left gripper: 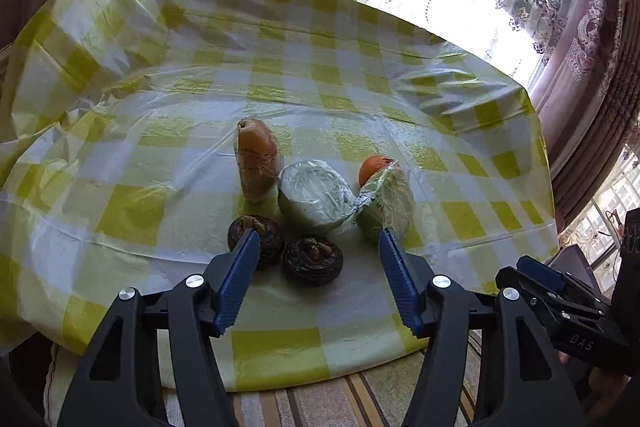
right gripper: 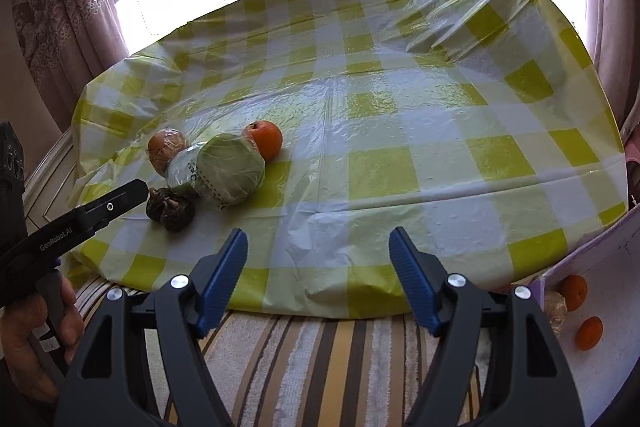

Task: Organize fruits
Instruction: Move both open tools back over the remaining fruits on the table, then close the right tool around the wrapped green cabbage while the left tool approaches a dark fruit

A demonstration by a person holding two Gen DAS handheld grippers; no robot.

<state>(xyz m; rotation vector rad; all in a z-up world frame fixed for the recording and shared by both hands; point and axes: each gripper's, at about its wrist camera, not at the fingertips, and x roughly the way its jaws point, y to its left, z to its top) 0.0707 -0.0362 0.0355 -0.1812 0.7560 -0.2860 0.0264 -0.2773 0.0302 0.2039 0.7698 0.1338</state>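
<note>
A cluster of fruit lies on the yellow-checked tablecloth (left gripper: 168, 155). It holds a film-wrapped tan fruit (left gripper: 258, 159), two film-wrapped green fruits (left gripper: 316, 195) (left gripper: 386, 205), an orange (left gripper: 374, 167) and two dark brown round fruits (left gripper: 256, 239) (left gripper: 312, 259). My left gripper (left gripper: 319, 233) hovers just before the cluster, open, with the dark fruits lying on the cloth below its fingers and nothing touching the pads. My right gripper (right gripper: 318, 233) stands open and empty over the table's near edge. To its left are the orange (right gripper: 264, 139) and a green fruit (right gripper: 230, 169).
A pale box (right gripper: 600, 267) at the right edge of the right wrist view holds two oranges (right gripper: 574, 293) (right gripper: 589, 333). A striped cushion (right gripper: 320, 347) lies below the table's near edge. Curtains and bright windows stand behind the table. A hand (right gripper: 24, 339) holds the left gripper's handle.
</note>
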